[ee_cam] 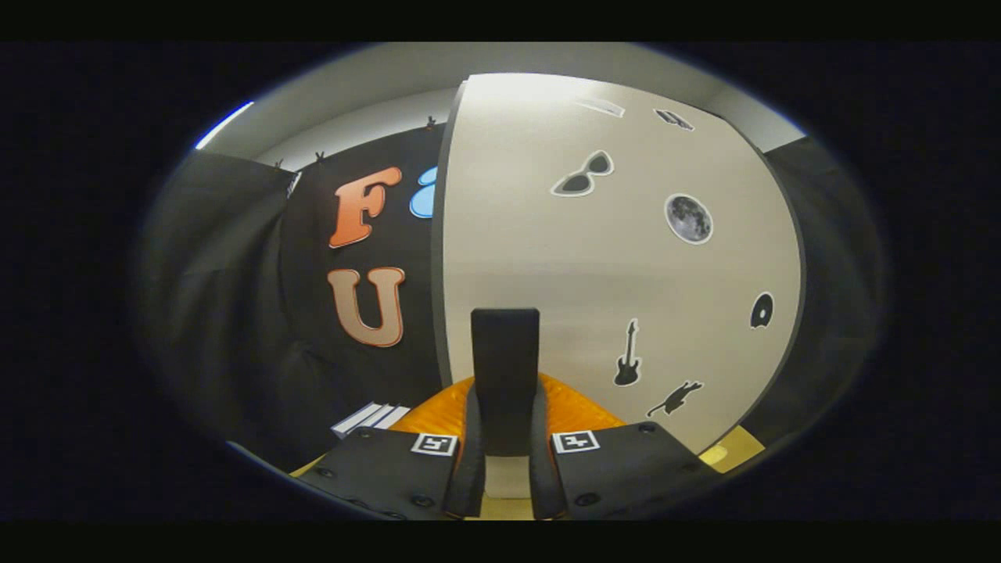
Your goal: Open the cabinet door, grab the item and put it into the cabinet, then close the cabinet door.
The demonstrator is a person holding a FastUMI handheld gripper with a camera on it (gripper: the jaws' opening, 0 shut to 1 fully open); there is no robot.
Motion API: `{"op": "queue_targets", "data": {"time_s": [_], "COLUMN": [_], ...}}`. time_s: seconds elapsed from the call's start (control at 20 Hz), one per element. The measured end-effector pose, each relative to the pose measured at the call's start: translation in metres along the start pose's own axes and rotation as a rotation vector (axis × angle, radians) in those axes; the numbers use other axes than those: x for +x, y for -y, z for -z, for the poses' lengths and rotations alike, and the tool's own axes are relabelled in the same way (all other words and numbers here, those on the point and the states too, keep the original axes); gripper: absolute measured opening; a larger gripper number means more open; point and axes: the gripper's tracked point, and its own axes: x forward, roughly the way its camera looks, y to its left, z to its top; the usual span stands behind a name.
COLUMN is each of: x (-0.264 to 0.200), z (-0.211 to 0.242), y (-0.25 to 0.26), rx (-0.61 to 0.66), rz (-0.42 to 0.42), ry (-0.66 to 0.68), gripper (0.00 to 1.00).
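Note:
A pale cabinet door [610, 266] with several dark stickers stands right ahead of me. Its black upright handle [505, 352] sits between my two fingers. My gripper [505, 422] is shut on this handle, one finger pressed on each side of its lower part. The door's left edge [439, 258] stands against the black booth wall. I cannot tell how far the door is swung. A white striped thing [369, 417] lies low to the left of my fingers, partly hidden by the gripper body; what it is cannot be told.
Black cloth wall [235, 297] runs behind and to the left of the cabinet. A strip of light wooden tabletop [735, 449] shows under the door's lower right corner.

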Motion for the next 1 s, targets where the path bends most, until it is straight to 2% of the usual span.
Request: {"op": "queue_targets", "data": {"time_s": [0.25,0.6,0.75,1.0], "x": [-0.096,-0.192,-0.219,-0.262], "z": [0.009,0.011,0.011,0.013], "y": [0.019,0.065,0.093,0.145], "rx": [0.023,0.061,0.080,0.066], "rz": [-0.106,-0.172,-0.150,-0.034], "ry": [0.004,0.032,0.056,0.083], "gripper": [0.31,0.30,0.30,0.30]}}
